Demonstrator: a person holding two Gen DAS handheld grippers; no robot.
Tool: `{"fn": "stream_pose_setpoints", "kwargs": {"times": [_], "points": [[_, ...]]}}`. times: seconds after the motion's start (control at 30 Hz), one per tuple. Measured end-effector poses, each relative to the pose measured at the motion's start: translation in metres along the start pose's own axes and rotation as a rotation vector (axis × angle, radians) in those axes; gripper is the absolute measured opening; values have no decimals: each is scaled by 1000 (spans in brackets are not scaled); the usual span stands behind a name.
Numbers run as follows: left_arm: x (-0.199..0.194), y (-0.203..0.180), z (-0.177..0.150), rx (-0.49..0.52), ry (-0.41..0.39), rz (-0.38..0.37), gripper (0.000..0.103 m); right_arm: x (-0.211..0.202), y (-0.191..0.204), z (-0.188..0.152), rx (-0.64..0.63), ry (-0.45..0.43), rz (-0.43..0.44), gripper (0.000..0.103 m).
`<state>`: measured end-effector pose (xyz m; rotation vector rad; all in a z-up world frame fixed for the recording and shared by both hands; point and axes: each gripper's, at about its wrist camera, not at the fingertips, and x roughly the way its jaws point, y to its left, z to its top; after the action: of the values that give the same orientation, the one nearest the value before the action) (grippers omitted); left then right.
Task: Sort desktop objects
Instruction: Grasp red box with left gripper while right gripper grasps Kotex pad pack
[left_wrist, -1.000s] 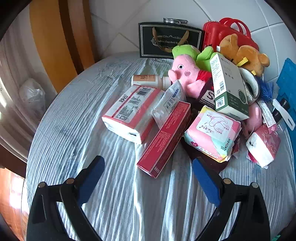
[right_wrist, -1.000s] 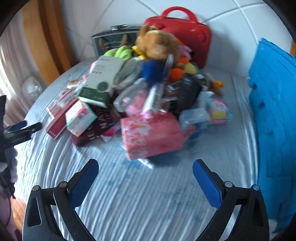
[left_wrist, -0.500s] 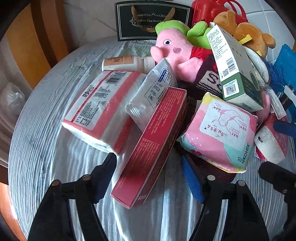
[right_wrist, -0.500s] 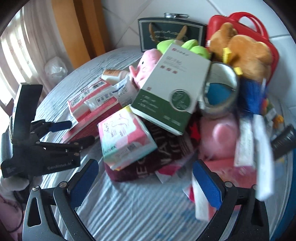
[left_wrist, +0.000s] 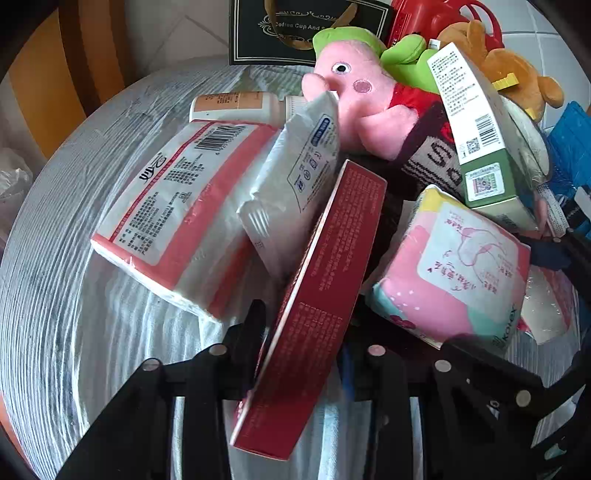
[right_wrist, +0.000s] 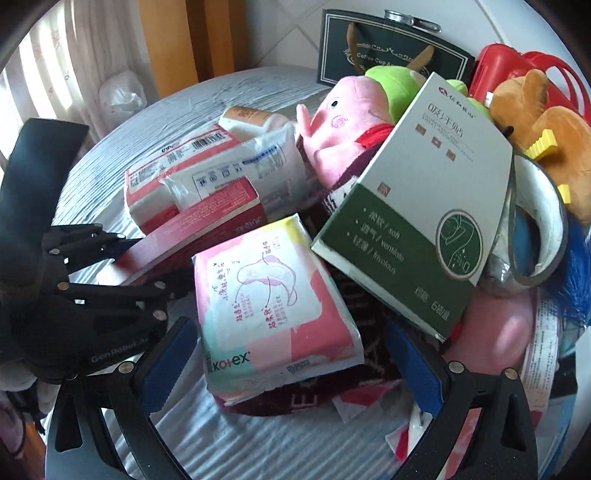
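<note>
The left hand-held gripper (left_wrist: 301, 341) is closed on the red box (left_wrist: 325, 295); the right hand-held gripper (right_wrist: 291, 369) stands wide open around the pink pack (right_wrist: 273, 302) near the bench (right_wrist: 258, 443) front edge.

We see a round table (left_wrist: 66, 295) covered in a pale, blue-grey ribbed cloth (right_wrist: 258, 443), bare along the left and bottom of both frames. Lying directly on it toward the upper left of the left wrist frame are a red-and-white tissue pack (left_wrist: 177, 218) and, just behind it, a small bottle (left_wrist: 236, 107) on its side. A dark maroon cloth (right_wrist: 306, 395) spreads at the pile's base.
</note>
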<state>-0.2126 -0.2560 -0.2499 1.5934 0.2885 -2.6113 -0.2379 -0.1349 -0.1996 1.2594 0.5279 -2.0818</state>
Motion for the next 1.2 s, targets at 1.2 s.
{"fn": "stream_pose_setpoints", "kwargs": {"times": [1.2], "points": [[-230,-129,-52,103,-442,3,24,-267,-27,-84,105,-490,-149,70]]}}
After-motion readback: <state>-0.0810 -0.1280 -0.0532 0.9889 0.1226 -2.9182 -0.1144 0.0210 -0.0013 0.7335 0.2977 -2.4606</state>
